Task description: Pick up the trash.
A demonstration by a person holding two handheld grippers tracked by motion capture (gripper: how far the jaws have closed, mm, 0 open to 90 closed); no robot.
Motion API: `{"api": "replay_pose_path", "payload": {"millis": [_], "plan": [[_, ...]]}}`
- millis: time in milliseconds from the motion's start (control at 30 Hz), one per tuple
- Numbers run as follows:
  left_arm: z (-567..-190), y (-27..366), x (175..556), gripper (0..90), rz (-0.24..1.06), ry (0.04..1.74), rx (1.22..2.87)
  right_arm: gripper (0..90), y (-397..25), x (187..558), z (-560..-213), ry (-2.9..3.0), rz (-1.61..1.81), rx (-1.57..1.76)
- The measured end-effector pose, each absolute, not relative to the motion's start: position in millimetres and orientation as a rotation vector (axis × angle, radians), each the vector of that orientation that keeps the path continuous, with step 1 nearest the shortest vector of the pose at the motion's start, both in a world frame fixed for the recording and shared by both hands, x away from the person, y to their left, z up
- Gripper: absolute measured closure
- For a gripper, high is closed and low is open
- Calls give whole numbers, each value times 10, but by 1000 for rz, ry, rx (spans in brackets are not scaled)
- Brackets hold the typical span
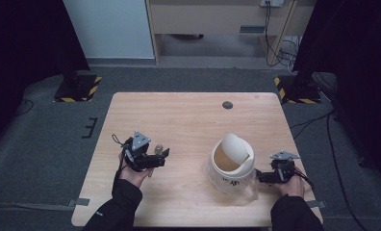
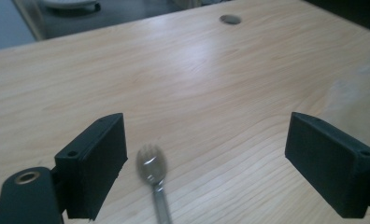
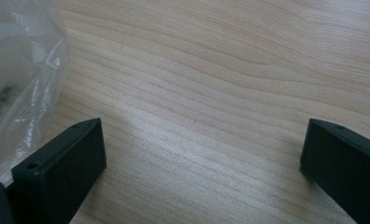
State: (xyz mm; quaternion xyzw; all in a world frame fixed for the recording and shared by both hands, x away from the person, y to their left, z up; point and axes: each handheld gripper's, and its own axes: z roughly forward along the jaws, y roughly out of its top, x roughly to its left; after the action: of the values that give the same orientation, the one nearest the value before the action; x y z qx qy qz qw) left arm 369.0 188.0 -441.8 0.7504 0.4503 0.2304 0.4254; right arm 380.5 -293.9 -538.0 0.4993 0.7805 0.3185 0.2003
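A small metal fork (image 2: 152, 170) lies on the wooden table (image 1: 188, 120), tines pointing away, in the left gripper view. It sits between the jaws of my left gripper (image 2: 206, 140), close to the left-hand jaw, and neither jaw touches it. That gripper (image 1: 162, 158) is open wide at the table's left. A white bin with a tilted swing lid (image 1: 232, 161) stands at the right inside a clear plastic bag (image 3: 19, 70). Just right of the bin, my right gripper (image 1: 261, 176) points at it. It is open (image 3: 204, 140) over bare wood, with the bag beside its left-hand jaw.
A round grey cable hole (image 1: 227, 105) sits near the table's far edge, also seen as a grommet (image 2: 230, 19). Grey carpet surrounds the table, with black stand bases on hazard-striped plates (image 1: 77, 86) at both far corners and cables (image 1: 323, 120) on the floor to the right.
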Motion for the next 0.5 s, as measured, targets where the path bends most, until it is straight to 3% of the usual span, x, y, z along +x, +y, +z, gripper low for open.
{"api": "replay_pose_path", "payload": {"millis": [500], "plan": [[-4927,2111,3883,150,571,1316,1979,5,-2928,3805,-5380,2189,890,1383]]}}
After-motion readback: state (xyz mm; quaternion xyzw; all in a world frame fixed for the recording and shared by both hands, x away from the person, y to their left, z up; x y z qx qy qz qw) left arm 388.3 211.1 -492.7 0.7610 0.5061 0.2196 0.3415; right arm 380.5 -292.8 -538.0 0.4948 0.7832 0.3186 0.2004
